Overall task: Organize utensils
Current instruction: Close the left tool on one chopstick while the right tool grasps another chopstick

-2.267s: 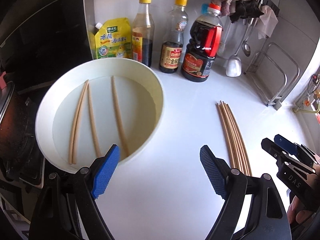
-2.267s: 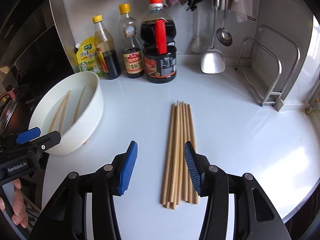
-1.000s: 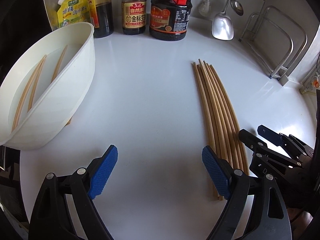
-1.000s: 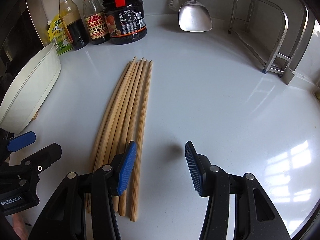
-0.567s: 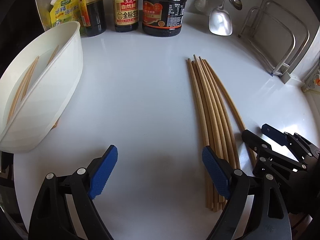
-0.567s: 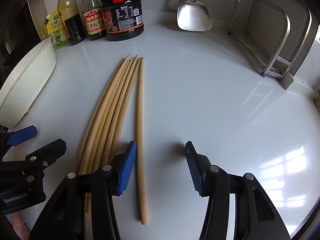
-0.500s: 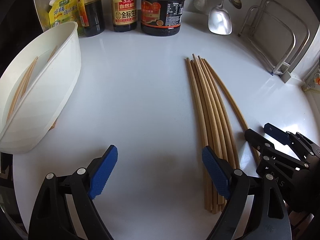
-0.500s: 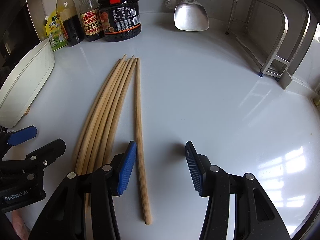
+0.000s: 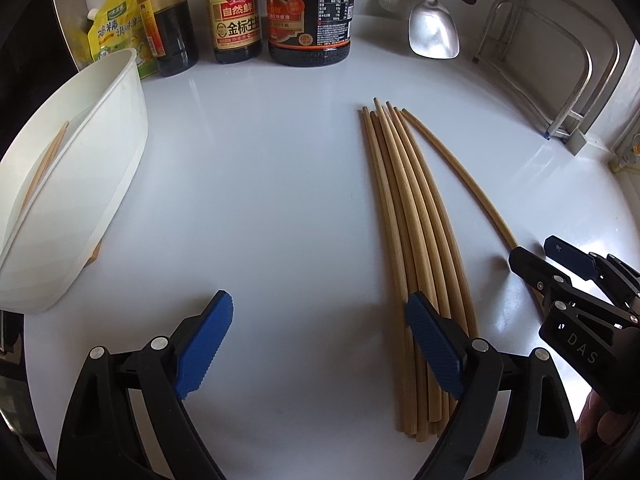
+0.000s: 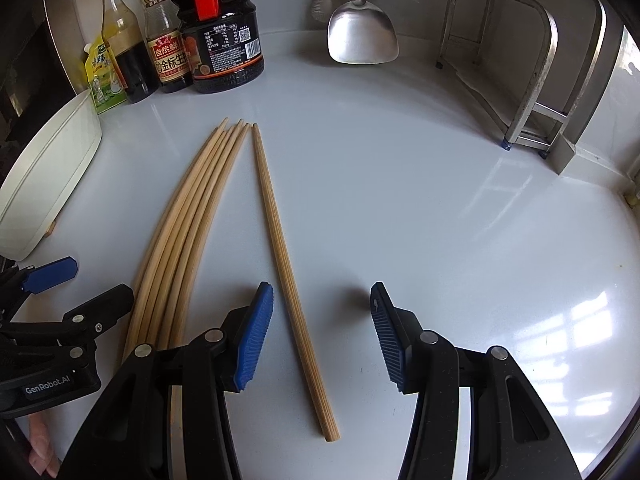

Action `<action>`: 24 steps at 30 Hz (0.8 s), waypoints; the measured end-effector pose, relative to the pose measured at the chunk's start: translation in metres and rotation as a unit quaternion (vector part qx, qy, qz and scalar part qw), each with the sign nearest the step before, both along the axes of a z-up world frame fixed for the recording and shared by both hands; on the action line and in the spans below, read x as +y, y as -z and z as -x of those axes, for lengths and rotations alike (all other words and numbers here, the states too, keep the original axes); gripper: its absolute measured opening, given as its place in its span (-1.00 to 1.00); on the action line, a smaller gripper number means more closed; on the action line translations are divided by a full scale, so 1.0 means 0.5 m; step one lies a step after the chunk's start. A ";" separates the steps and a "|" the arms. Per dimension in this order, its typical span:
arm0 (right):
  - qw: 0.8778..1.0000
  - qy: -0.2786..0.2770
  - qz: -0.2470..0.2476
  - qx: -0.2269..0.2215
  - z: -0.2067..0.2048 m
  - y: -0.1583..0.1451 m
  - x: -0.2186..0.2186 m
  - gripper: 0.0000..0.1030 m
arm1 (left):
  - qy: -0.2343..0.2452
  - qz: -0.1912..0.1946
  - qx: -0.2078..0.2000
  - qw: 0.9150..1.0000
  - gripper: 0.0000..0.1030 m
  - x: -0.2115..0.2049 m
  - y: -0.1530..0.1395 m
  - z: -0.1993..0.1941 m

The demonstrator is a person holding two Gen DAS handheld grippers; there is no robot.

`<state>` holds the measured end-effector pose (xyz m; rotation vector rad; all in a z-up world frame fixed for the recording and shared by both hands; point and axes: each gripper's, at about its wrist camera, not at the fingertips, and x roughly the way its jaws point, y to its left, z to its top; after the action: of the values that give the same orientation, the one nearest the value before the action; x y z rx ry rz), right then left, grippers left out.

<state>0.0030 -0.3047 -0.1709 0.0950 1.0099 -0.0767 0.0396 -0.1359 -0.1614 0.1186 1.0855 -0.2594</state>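
Note:
Several wooden chopsticks (image 9: 404,216) lie in a bundle on the white counter, also in the right wrist view (image 10: 188,216). One chopstick (image 10: 280,240) lies apart to the right of the bundle, also in the left wrist view (image 9: 460,172). My right gripper (image 10: 322,334) is open and empty, its jaws to either side of the near part of this single chopstick. My left gripper (image 9: 320,344) is open and empty, left of the bundle, its right pad over the bundle's near end. A white bowl (image 9: 92,184) at the left holds chopsticks (image 9: 48,160).
Sauce bottles (image 9: 308,12) and a yellow pouch (image 9: 116,32) stand along the back wall. A metal spatula (image 10: 362,36) and a ladle hang at the back. A metal rack (image 10: 532,72) stands at the right. A stove lies left of the bowl.
Both grippers have moved from near the bowl to the chopsticks on the counter. One chopstick has come away from the bundle to the right and now lies between the right gripper's jaws.

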 end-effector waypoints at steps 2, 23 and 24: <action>1.000 -0.001 -0.001 -0.001 0.000 0.000 0.001 -0.05 | -0.003 -0.004 -0.002 1.000 0.73 -0.001 0.002 -0.001; 0.999 -0.024 0.014 -0.016 -0.012 0.003 0.014 -0.06 | -0.012 -0.015 -0.009 1.000 0.41 -0.009 0.005 -0.014; 0.999 -0.029 0.014 -0.015 -0.013 0.003 0.017 -0.06 | -0.008 -0.015 -0.011 1.000 0.30 -0.012 0.003 -0.012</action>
<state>0.0094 -0.2962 -0.1722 0.0415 0.9805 -0.0362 0.0457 -0.1420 -0.1630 0.1392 1.0690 -0.2260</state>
